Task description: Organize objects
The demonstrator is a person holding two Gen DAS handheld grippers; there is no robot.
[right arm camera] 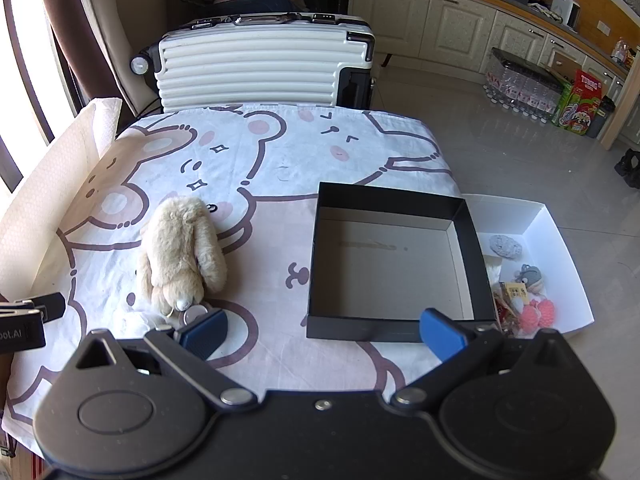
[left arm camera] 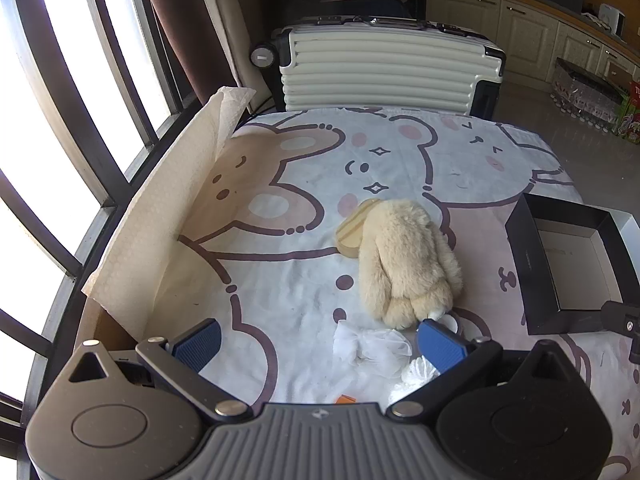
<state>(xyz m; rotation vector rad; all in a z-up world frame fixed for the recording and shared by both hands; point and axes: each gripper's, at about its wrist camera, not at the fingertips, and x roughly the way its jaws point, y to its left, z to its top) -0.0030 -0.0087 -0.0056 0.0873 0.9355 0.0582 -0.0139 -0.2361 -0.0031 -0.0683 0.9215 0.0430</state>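
Okay: plush bunny [left arm camera: 408, 256] lies mid-tabletop, at 9 o'clock from the empty black box [right arm camera: 390, 264]. Soft, light, compressible; pinch across the torso. Both hand-held grippers, left [left arm camera: 320, 342] and right [right arm camera: 324, 334], spread wide, empty.

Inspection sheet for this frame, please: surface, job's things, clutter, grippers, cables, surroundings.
Surface: table under a cartoon-bear cloth, paper sheet standing along its window edge.
Job's things: plush rabbit lying beside an empty black box; white tray beyond it holds small trinkets.
Clutter: white mesh fabric and a wooden disc by the plush.
Grippers: left gripper open; right gripper open; both hold nothing.
Cables: nothing seen.
Surroundings: ribbed suitcase, cabinets, barred window.
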